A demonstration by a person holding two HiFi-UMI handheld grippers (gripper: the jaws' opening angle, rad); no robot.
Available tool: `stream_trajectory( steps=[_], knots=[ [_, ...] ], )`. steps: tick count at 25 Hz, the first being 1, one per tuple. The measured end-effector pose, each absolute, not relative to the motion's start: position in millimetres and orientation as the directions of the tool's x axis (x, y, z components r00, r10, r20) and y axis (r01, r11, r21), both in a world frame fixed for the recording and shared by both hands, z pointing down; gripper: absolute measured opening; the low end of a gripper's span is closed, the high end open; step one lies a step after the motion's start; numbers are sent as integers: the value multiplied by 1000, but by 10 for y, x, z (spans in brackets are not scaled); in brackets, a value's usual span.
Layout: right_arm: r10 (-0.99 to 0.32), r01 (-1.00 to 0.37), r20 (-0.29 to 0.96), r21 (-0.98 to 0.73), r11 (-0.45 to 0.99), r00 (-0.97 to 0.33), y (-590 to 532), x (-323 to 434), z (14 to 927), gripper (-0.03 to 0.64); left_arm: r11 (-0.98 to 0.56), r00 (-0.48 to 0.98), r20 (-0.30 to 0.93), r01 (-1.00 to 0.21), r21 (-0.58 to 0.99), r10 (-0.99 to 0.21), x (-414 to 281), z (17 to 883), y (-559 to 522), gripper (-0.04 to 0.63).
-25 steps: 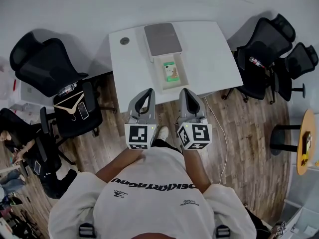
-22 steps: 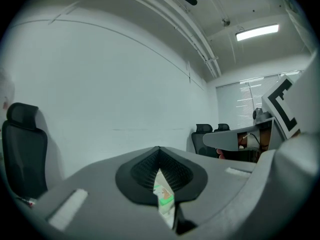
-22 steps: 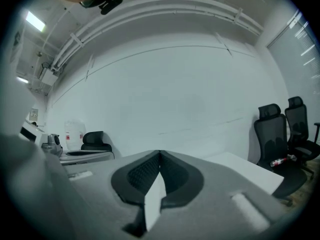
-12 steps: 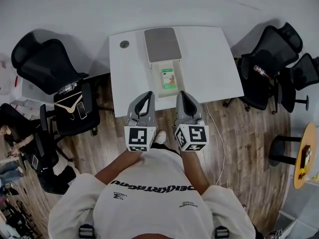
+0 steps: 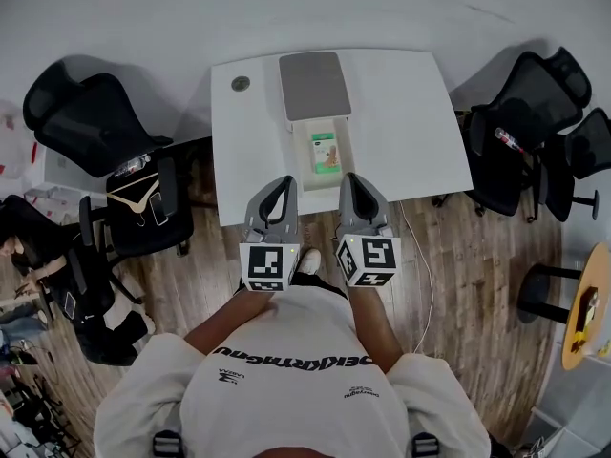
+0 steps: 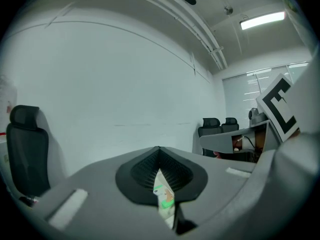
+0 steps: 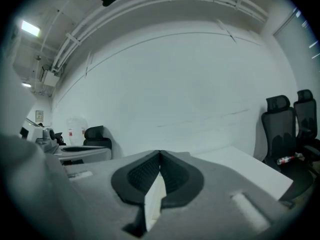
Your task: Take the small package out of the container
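On the white table [image 5: 401, 113] stands a white container [image 5: 345, 160] with its grey lid [image 5: 313, 84] swung open toward the far side. Inside lies the small green-and-white package [image 5: 326, 151]. My left gripper [image 5: 283, 179] and right gripper [image 5: 352, 177] hover side by side at the table's near edge, just short of the container, both shut and empty. In the left gripper view the left gripper [image 6: 159, 156] has its jaws meeting at the tip, and the package [image 6: 164, 200] shows through the slit below. The right gripper [image 7: 160, 159] looks the same, with white surface showing beyond.
Black office chairs stand left [image 5: 91, 122] and right [image 5: 520, 113] of the table. Another chair [image 5: 143, 208] at the left carries a hanger and a phone. A round wooden side table [image 5: 584, 303] is at the far right, and a cable [image 5: 420, 256] trails over the wooden floor. A round grommet [image 5: 241, 83] sits in the tabletop.
Both grippers have moved forward and slightly down toward the table edge, closer to the container. Their jaws have stayed shut.
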State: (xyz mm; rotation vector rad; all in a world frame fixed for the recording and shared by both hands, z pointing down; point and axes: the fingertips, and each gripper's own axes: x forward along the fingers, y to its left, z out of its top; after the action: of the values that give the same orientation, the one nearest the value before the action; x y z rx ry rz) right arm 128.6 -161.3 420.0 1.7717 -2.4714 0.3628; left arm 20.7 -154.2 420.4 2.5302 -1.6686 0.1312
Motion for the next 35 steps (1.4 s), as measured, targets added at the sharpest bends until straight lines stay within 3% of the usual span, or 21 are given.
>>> stream_trajectory(
  steps=[15,35],
  knots=[
    [-901,-944,285,-144,298,-328,-1898,1133,4499,2,-430,432,169,-901,50,-886,168,4399,-1785,-2],
    [-844,-945,431,-78,317,-318,-2250,1080,5084,96,-421,426,225,-904,73,-876,121,4724,-2000,-2]
  ],
)
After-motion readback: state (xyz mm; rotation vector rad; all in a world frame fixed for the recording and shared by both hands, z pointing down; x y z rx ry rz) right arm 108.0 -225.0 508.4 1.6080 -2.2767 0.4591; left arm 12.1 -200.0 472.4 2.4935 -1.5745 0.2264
